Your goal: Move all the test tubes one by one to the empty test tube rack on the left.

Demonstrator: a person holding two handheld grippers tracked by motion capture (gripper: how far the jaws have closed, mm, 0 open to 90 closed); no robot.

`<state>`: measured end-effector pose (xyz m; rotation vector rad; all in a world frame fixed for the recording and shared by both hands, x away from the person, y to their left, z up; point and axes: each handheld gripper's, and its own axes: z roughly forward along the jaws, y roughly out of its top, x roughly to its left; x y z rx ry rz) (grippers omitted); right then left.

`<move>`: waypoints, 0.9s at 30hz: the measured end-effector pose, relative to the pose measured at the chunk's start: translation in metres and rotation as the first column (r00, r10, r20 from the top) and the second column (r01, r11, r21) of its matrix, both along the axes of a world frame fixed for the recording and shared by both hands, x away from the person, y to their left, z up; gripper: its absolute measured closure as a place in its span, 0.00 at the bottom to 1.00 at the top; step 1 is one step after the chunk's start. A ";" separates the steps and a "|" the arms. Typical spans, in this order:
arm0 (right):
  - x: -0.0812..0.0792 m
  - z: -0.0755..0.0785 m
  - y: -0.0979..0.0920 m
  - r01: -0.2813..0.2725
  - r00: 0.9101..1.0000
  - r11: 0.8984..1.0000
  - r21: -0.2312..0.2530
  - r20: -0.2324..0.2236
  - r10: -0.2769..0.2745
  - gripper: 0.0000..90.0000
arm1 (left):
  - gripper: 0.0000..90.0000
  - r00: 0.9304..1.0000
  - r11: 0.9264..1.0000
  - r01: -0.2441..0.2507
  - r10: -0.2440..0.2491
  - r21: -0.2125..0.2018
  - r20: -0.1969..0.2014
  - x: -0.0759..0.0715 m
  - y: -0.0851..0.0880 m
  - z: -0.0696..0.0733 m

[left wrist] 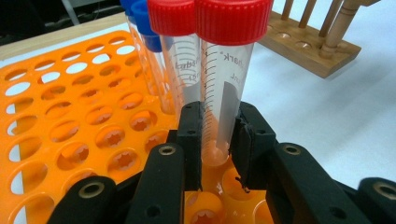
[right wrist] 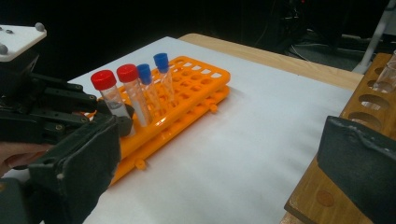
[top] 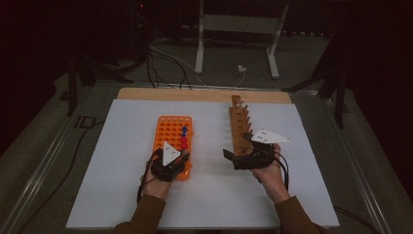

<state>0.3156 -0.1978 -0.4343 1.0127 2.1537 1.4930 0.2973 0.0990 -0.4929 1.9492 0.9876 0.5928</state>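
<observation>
An orange tube rack (top: 170, 131) lies left of centre on the white sheet. Along its right edge stand two blue-capped and two red-capped tubes. My left gripper (top: 182, 157) is at the rack's near end, shut on the lower body of the nearest red-capped tube (left wrist: 224, 70), which stands upright with its foot at a rack hole. From the right gripper view, that tube (right wrist: 103, 80) is the closest of the row. My right gripper (right wrist: 219, 140) stands open, one jaw over the near end of the wooden peg rack (top: 238, 124), with bare sheet between the jaws.
The white sheet (top: 122, 195) covers most of the wooden table. Bare sheet lies between the two racks and in front of both hands. Behind the table are cables (top: 165, 63) and a white stand (top: 236, 29) on the floor.
</observation>
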 end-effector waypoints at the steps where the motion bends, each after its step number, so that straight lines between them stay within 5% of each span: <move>1: 0.000 0.000 0.000 0.000 1.000 1.000 0.001 0.000 0.000 0.00 | 0.83 1.000 1.000 -0.003 0.003 -0.001 -0.005 0.000 0.000 -0.001; 15: 0.000 -0.001 0.002 -0.006 1.000 1.000 -0.001 -0.004 0.006 0.00 | 0.82 0.999 0.999 -0.037 0.037 0.001 -0.027 -0.001 -0.003 -0.002; 22: 0.000 -0.001 0.001 -0.006 1.000 1.000 0.001 -0.007 0.006 0.00 | 0.62 0.998 0.999 -0.047 0.047 -0.005 -0.032 -0.002 0.000 -0.001; 27: 0.000 -0.001 0.000 -0.005 1.000 1.000 0.001 -0.007 0.005 0.00 | 0.43 0.999 0.997 -0.052 0.051 -0.060 -0.016 -0.005 0.005 0.006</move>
